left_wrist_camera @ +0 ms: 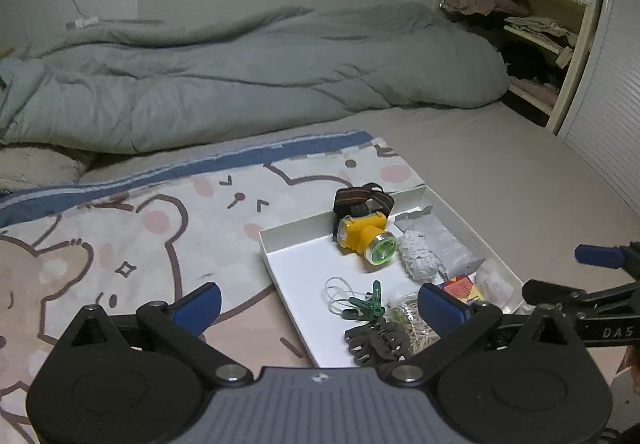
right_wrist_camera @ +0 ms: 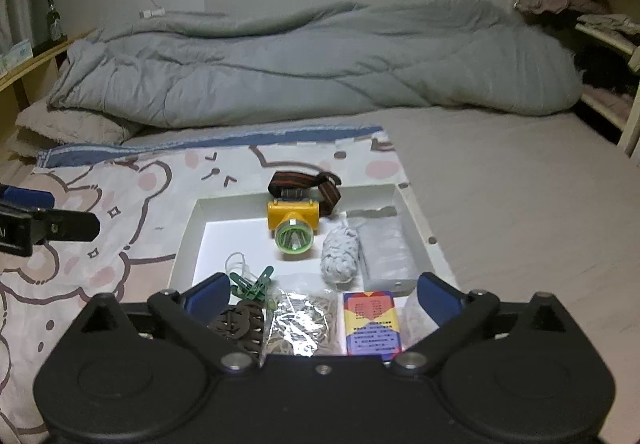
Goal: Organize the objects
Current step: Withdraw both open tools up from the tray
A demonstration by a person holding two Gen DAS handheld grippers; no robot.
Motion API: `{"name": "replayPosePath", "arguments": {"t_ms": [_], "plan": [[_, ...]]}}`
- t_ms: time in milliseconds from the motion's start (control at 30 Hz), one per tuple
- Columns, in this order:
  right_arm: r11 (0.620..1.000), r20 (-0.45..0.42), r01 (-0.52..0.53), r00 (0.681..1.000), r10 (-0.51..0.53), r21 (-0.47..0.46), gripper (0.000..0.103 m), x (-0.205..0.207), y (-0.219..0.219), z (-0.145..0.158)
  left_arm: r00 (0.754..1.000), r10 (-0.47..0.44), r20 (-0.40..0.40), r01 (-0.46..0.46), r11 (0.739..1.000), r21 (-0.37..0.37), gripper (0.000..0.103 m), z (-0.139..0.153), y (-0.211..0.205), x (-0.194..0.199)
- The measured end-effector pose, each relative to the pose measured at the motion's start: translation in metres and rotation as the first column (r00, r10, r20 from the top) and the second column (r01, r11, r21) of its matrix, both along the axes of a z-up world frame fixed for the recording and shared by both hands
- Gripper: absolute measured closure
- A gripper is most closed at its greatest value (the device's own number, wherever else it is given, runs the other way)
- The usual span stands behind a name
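A shallow white tray [left_wrist_camera: 300, 224] [right_wrist_camera: 232, 206] lies on the bed. It holds a yellow headlamp [left_wrist_camera: 362, 232] [right_wrist_camera: 294, 218] with a striped strap, a grey woven bundle [right_wrist_camera: 340, 256], a grey packet [right_wrist_camera: 384, 252], green clothespins [left_wrist_camera: 370, 304] [right_wrist_camera: 256, 286], a dark hair claw [left_wrist_camera: 376, 342] [right_wrist_camera: 240, 324], a bag of rubber bands [right_wrist_camera: 304, 320] and a colourful box [right_wrist_camera: 372, 322]. My left gripper [left_wrist_camera: 320, 304] hovers open over the tray's near left corner. My right gripper [right_wrist_camera: 324, 294] hangs open above the tray's near end. Neither holds anything.
The tray rests partly on a bear-print blanket [left_wrist_camera: 140, 228] [right_wrist_camera: 100, 244] and partly on the beige sheet [right_wrist_camera: 520, 204]. A rumpled grey duvet [left_wrist_camera: 240, 76] [right_wrist_camera: 320, 64] fills the far side of the bed. Cluttered wooden shelves [left_wrist_camera: 540, 40] stand at the right.
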State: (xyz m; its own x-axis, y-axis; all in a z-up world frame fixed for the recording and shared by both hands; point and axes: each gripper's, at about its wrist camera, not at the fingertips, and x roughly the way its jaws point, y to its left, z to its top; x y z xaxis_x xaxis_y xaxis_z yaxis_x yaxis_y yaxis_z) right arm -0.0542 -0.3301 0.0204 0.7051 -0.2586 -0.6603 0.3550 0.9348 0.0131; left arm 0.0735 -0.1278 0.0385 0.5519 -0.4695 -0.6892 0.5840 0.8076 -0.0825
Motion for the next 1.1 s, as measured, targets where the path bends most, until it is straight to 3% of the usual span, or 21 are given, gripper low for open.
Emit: {"name": "replayPosePath", "arguments": {"t_ms": [300,567,800,1100], "plan": [[1.000,0.090,-0.003,0.996,0.005,-0.018,0.000,-0.038,0.024,0.027,0.996,0.068,0.054,-0.068,0.998,-0.009,0.000,0.018,0.029,-0.035],[0.998,0.127,0.020,0.992,-0.012,-0.061,0.000,-0.065,0.049,0.033,0.983,0.109,0.145,-0.116,0.993,0.038,0.000,0.022,0.048,-0.070],[0.993,0.115,0.060,0.992,-0.048,-0.099,0.000,-0.080,0.065,0.025,0.985,0.094,0.147,-0.101,0.994,0.039,0.000,0.011,0.062,-0.090],[0.998,0.149,0.057,0.988,-0.052,-0.030,0.000,-0.097,0.071,0.003,0.988,0.086,0.128,-0.094,0.994,0.056,0.000,-0.011,0.071,-0.101]]}}
